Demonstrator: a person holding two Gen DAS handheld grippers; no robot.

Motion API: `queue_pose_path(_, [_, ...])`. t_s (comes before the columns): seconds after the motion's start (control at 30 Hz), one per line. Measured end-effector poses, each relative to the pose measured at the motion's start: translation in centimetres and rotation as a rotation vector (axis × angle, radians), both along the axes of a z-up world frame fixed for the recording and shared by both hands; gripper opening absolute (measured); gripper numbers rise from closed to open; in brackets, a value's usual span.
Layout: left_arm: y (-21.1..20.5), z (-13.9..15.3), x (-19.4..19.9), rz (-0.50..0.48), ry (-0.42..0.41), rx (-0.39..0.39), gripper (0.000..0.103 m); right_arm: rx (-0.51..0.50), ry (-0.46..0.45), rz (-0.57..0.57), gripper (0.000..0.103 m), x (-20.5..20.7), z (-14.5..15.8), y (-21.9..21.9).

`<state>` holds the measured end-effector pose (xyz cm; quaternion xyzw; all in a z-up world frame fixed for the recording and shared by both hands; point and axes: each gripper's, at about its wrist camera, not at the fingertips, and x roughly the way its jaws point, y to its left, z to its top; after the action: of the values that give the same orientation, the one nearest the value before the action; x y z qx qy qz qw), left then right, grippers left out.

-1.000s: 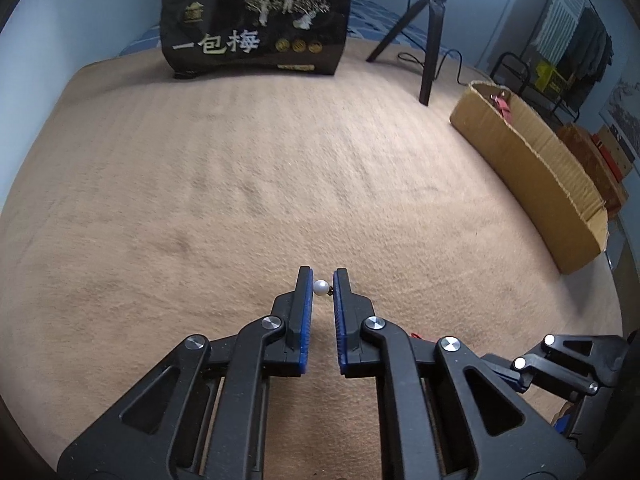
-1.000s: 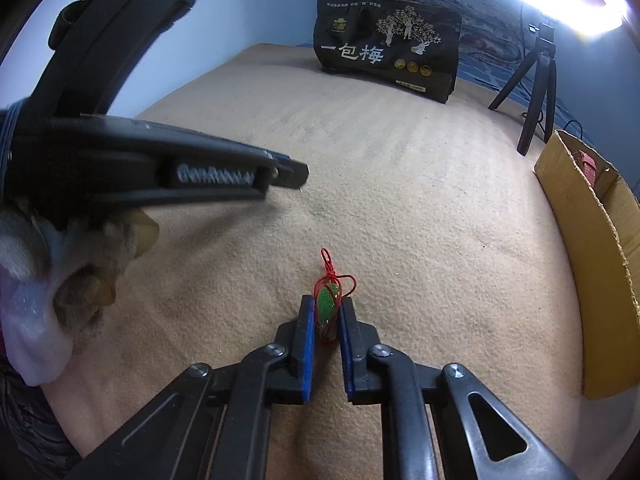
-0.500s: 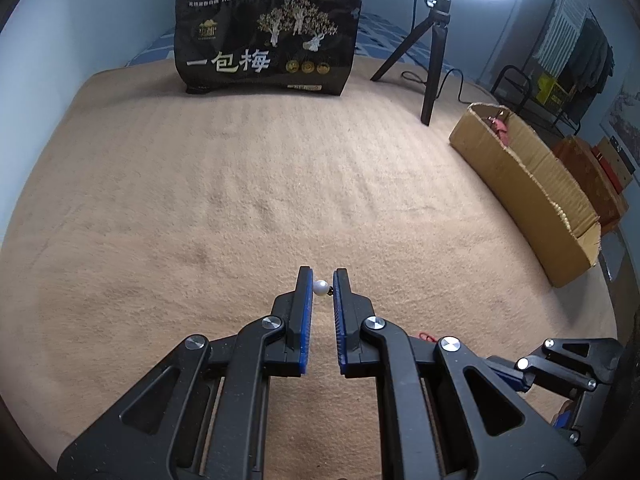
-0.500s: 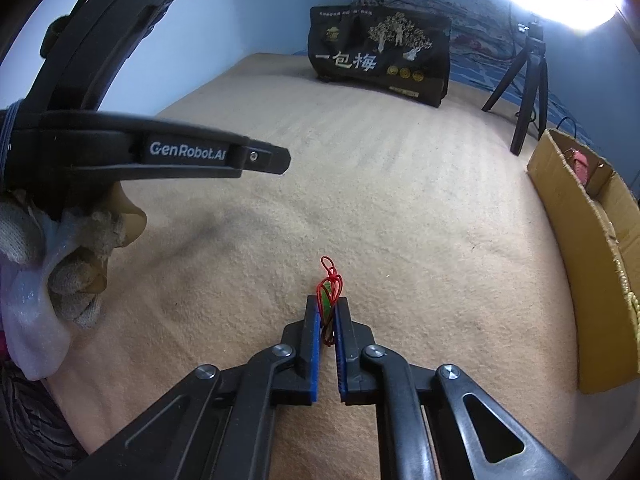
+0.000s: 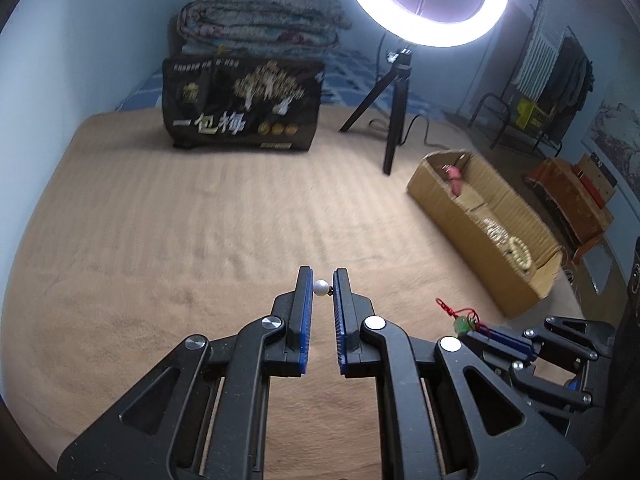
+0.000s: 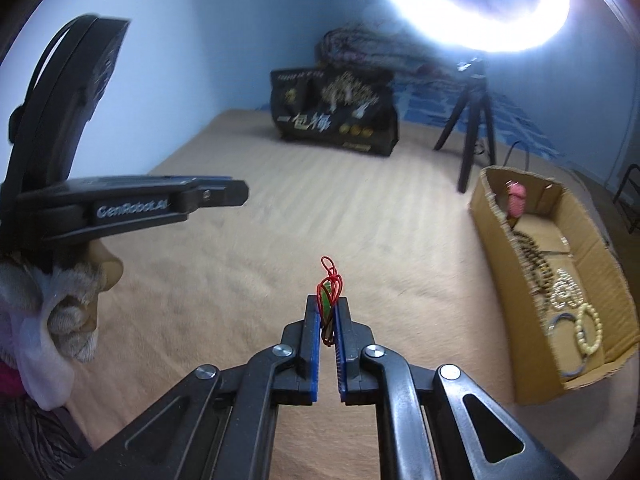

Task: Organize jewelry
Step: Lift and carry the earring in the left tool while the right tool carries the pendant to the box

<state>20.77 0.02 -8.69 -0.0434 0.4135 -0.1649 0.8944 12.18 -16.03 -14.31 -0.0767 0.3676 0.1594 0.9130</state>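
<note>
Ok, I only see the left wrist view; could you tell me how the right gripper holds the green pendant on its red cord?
Observer: The right gripper is shut on the green pendant on red cord, pinched between the blue pads, with the cord loop poking past the tips.
Operator: Thank you. My left gripper is shut on the small white bead; what else lies in the brown cardboard box?
Observer: A dark bead strand runs along its left wall in the right wrist view.

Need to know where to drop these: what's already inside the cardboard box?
The box holds a pink item, dark beads, pale bead bracelets and a grey bangle. Its near wall hides the floor's left edge.
</note>
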Motion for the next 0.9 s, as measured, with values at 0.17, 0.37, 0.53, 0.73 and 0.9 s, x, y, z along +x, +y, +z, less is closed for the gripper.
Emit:
queue_pose_path(0.17, [-1.7, 2.3, -0.7, -0.022, -0.052, -0.022, 0.008, 0.035, -0.038, -0.048, 0.004, 0.3, 2.3, -2.2])
queue_pose_path(0.37, [-4.4, 4.3, -1.6, -0.062, -0.092, -0.045, 0.008, 0.063, -0.077, -0.104, 0.004, 0.1, 4.4, -5.1])
queue_pose_path(0.53, [-6.7, 5.4, -2.3, -0.096, -0.119, -0.046, 0.008, 0.07, -0.101, -0.14, 0.004, 0.2, 5.7, -7.2])
queue_pose_path(0.73, [-9.3, 6.1, -2.9, -0.134, -0.135, -0.046, 0.008, 0.085, -0.119, -0.184, 0.004, 0.6, 6.7, -9.6])
queue_pose_path(0.9, [-11.4, 5.9, -3.0, -0.164, -0.135, -0.043, 0.008, 0.103, -0.124, -0.217, 0.004, 1.0, 7.4, -11.8])
